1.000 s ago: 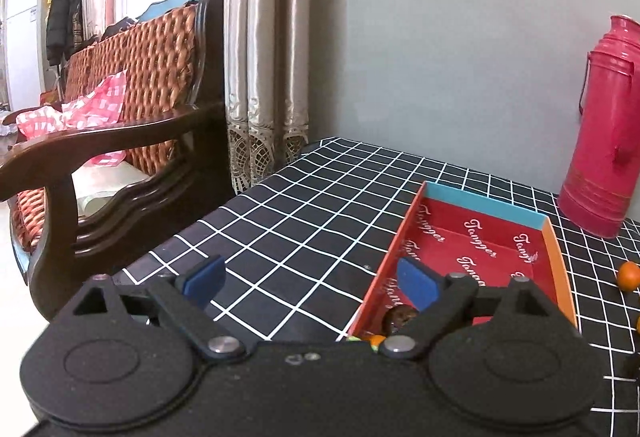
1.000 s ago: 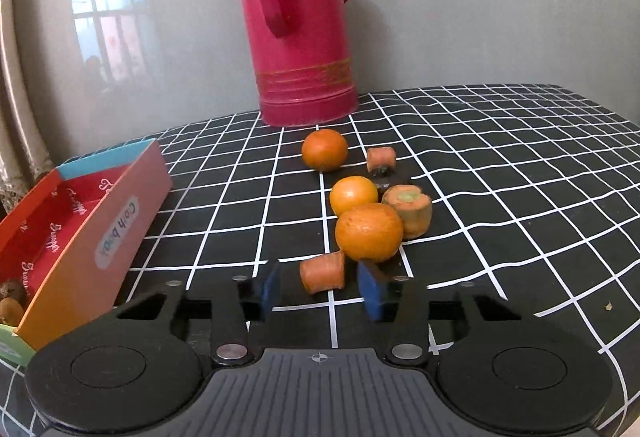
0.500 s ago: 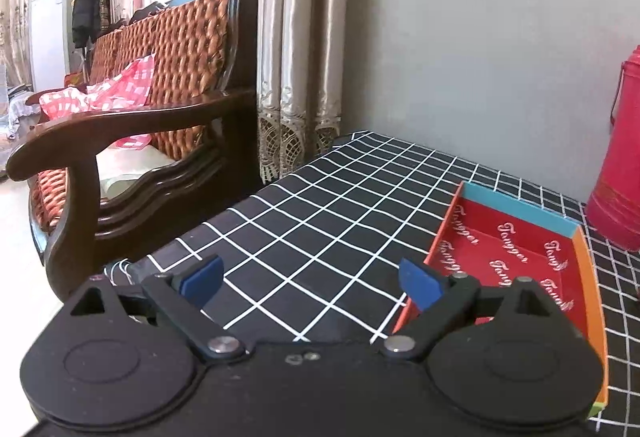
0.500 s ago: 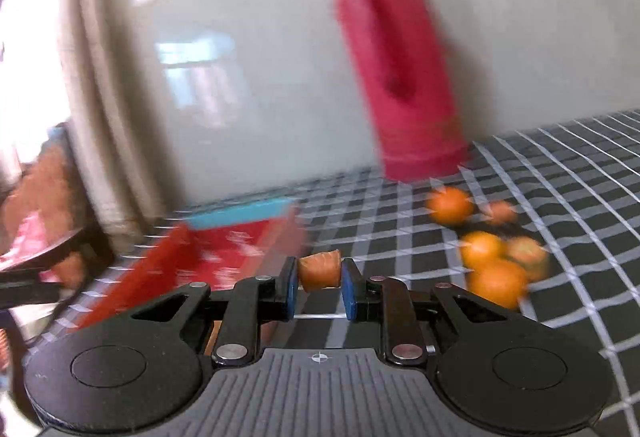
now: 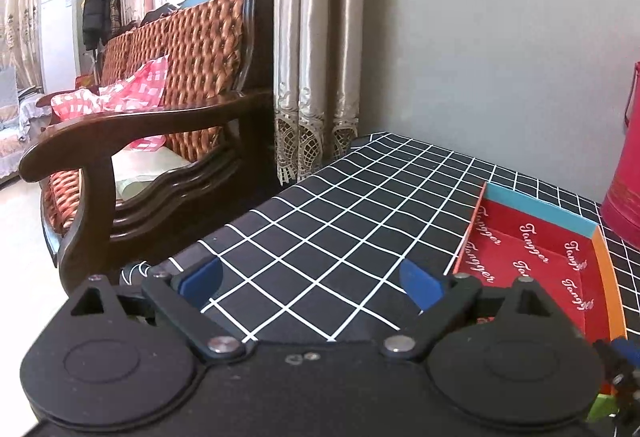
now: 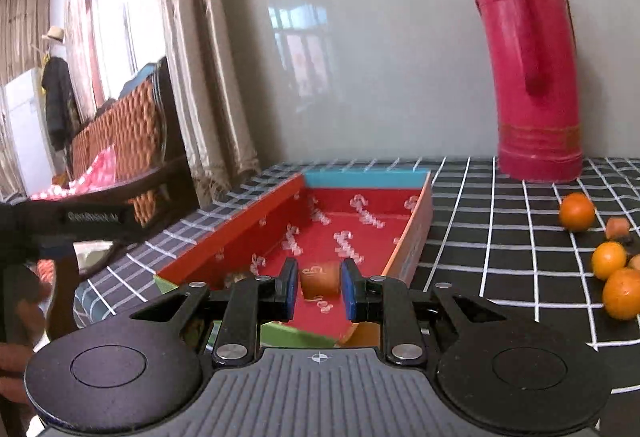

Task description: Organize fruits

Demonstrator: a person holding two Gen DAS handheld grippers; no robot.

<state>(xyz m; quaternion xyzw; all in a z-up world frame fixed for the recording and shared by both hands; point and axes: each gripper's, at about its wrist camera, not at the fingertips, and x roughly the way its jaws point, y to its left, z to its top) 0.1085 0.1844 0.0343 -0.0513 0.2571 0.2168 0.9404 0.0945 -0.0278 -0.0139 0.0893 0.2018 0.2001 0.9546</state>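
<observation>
My right gripper (image 6: 319,288) is shut on an orange carrot piece (image 6: 320,279) and holds it over the near end of the red tray (image 6: 416,237). The tray has a blue far wall and orange sides; it also shows in the left wrist view (image 5: 606,269). Small brown fruits lie at its near end, mostly hidden behind my fingers. Several oranges (image 6: 576,211) and carrot pieces (image 6: 617,228) lie on the checked cloth at the right. My left gripper (image 5: 310,279) is open and empty above the cloth, left of the tray.
A tall red thermos (image 6: 530,77) stands at the back right by the grey wall. A wooden wicker-backed armchair (image 5: 160,125) stands off the table's left edge, beside curtains (image 5: 316,49). The black checked tablecloth (image 5: 340,229) covers the table.
My right gripper closed on the carrot piece, lifted it off the cloth and carried it left over the tray. My left gripper shifted left, away from the tray.
</observation>
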